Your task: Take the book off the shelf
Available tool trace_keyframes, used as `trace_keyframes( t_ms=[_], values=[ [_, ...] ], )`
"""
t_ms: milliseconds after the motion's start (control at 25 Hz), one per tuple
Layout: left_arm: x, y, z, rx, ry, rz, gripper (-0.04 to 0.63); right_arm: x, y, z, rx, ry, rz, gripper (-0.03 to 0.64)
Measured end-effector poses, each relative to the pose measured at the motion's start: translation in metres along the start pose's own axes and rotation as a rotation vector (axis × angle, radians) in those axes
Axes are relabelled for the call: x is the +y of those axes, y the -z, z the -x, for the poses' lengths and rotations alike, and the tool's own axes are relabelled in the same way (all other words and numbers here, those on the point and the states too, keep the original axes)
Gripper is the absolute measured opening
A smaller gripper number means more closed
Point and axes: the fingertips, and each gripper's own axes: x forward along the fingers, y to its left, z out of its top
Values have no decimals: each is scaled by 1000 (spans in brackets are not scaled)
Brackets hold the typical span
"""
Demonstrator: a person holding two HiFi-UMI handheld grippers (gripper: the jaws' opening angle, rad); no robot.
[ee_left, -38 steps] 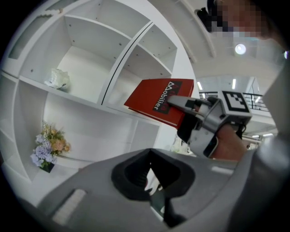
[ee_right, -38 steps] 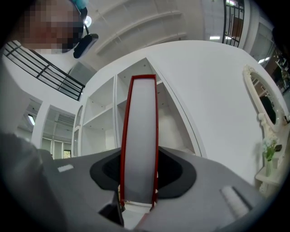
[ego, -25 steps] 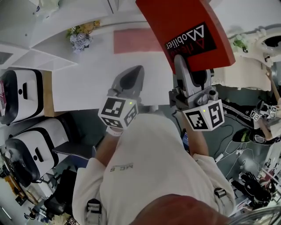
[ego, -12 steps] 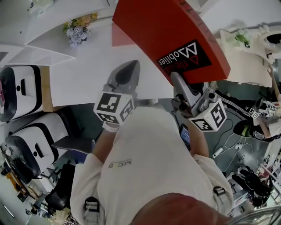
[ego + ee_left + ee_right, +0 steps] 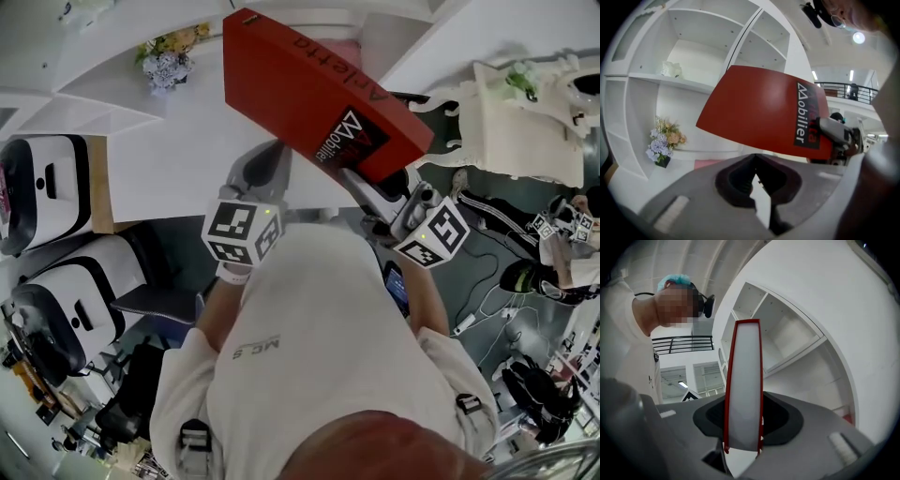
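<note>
My right gripper (image 5: 370,187) is shut on the lower edge of a red hardcover book (image 5: 314,98). I hold it up in the air in front of the white shelf unit (image 5: 178,150), tilted so its spine and front cover both show. In the right gripper view the book (image 5: 743,376) stands on edge between the jaws, its white page block facing the camera, with my right gripper (image 5: 743,430) clamped on both covers. My left gripper (image 5: 270,155) hovers just left of and below the book, shut and empty. From the left gripper (image 5: 754,159) the book (image 5: 759,112) fills the upper middle.
A small flower bunch (image 5: 167,66) stands on a shelf at the upper left, also seen as the flower bunch (image 5: 663,140). White-and-black machines (image 5: 47,202) sit at the left. An ornate white chair (image 5: 520,117) and floor cables (image 5: 487,309) lie to the right.
The book has swung left and rolled, so its spine now shows beside the cover. The right gripper rolled with it. The left gripper has hardly moved.
</note>
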Motion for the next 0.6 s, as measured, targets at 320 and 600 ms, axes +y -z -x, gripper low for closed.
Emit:
trace_keyframes(
  t_ms=[320, 600],
  values=[
    [10, 48, 1, 98, -36, 30, 0, -16, 49, 4, 91, 25, -76, 169],
    [18, 77, -1, 151, -68, 35, 0, -41, 80, 6, 124, 90, -121, 169]
  ],
)
